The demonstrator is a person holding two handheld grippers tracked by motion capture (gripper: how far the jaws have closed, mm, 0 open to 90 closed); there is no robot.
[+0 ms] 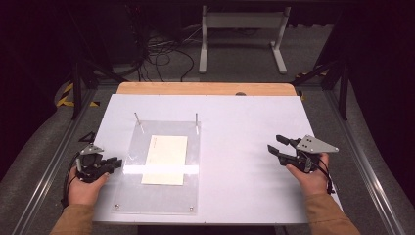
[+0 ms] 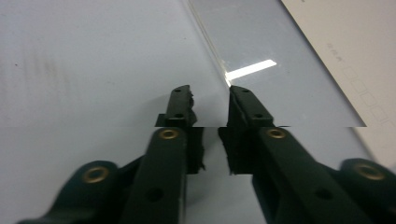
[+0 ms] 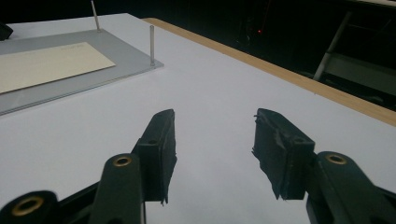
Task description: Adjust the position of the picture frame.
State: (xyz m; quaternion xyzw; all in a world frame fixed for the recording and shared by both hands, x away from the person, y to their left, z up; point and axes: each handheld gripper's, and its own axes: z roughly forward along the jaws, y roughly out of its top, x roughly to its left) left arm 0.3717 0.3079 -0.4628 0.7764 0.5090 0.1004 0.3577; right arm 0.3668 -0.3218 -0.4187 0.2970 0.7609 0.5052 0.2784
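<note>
A clear acrylic plate (image 1: 161, 196) lies on the left half of the white table (image 1: 244, 122), with two thin metal pins (image 1: 137, 120) (image 1: 196, 120) standing at its far corners. A cream paper sheet (image 1: 166, 159) lies flat within the plate's outline. My left gripper (image 1: 116, 163) rests at the table's left edge, jaws slightly parted just at the plate's left edge (image 2: 210, 51), nothing between them (image 2: 210, 95). My right gripper (image 1: 274, 142) hovers low at the right, open wide and empty (image 3: 212, 126), pointing toward the plate (image 3: 126, 60) and paper (image 3: 46, 65).
A wooden strip (image 1: 205, 89) runs along the table's far edge. Beyond it stand a white stand's legs (image 1: 242, 29) and tangled cables (image 1: 156, 54) on the floor. Metal rails (image 1: 54, 161) flank the table. Bare white surface lies between plate and right gripper.
</note>
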